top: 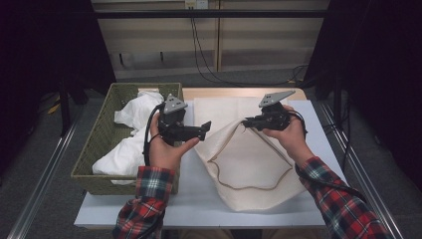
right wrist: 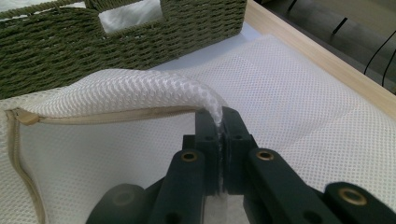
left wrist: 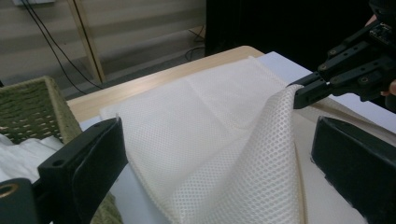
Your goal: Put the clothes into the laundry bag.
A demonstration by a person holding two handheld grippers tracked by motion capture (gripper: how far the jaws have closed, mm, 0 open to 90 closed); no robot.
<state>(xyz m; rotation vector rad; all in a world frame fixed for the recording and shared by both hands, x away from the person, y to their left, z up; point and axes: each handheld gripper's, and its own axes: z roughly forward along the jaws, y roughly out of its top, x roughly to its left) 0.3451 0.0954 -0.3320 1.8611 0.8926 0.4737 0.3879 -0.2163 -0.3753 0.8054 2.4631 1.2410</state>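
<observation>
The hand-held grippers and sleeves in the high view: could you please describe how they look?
Both the left hand-held gripper and the right hand-held gripper are black, each topped by a grey three-cornered plate and trailing a black cable. The sleeves are red plaid flannel.

The high view looks forward and down over the whole table (top: 209,209), while both gripper views sit low and close, sharing the mesh bag (left wrist: 224,140) and basket (right wrist: 116,51).

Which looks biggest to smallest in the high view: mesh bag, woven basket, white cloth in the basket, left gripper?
1. Mesh bag and woven basket: too alike to rank.
2. White cloth.
3. Left gripper, raised nearer the camera, so flattered.
</observation>
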